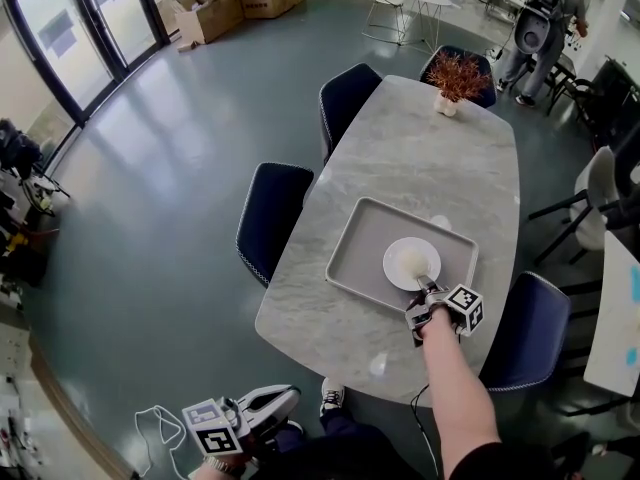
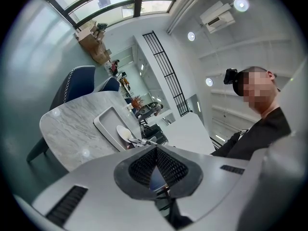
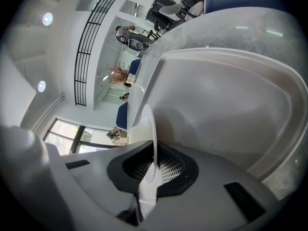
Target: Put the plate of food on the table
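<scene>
Where the right tongs (image 3: 153,166) close, they pinch the plate (image 3: 148,129).

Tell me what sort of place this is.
Probably a large open office or lab hall with a dining setup: a marble table with blue chairs, and cardboard boxes by the glass doors.

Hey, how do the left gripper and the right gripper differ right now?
The right gripper reaches over the table; the left gripper hangs low, off the tabletop. The right gripper's jaws clamp the rim of the white plate over the grey tray; the left gripper's jaws are shut on nothing. Both carry a marker cube.
</scene>
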The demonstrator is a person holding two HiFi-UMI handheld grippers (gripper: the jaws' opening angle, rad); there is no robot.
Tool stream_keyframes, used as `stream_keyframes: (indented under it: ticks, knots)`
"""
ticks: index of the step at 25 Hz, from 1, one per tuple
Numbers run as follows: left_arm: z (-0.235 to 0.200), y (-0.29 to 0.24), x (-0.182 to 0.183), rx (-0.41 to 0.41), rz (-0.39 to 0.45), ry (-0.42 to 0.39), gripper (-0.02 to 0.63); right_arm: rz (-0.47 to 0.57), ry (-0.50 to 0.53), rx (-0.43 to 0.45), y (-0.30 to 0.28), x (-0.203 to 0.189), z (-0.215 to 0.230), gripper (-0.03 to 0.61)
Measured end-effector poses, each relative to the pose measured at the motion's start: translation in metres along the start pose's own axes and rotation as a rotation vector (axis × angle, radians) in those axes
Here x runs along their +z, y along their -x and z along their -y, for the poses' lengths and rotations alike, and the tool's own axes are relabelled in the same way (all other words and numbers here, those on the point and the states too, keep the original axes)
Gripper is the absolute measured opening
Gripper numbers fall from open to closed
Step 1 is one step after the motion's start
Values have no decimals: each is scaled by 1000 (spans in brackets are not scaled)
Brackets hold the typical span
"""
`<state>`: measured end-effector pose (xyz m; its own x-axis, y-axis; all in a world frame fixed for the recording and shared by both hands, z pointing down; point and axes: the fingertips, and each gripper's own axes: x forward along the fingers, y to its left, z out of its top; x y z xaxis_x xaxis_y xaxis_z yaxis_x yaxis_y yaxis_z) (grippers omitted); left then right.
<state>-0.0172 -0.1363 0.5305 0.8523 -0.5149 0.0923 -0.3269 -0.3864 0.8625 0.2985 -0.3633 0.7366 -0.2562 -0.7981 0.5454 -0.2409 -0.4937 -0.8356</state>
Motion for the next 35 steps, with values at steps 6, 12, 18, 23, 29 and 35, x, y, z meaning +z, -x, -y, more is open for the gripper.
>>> stream_keyframes:
  ticks: [6,12,18,23,29,35]
  knots:
    - [2,0,1,-9,-2,2,5,-12,49,-58,-1,0,0,25]
    - [3,3,-1,-14,6,5,5,-57,133,-119,-3,-2,0,26]
    - [3,6,-4,-13,12,11,5,-89,233,-199,-2,-4,0,65]
    - [5,8,-6,-22,25,20,6,-152,281,-220,0,-9,-2,104]
    - [6,10,-6,-37,29,21,5,-178,302,-222,8,-12,-5,106]
    - [11,11,-8,-57,17,13,5,-242,391,-284,16,-17,8,140]
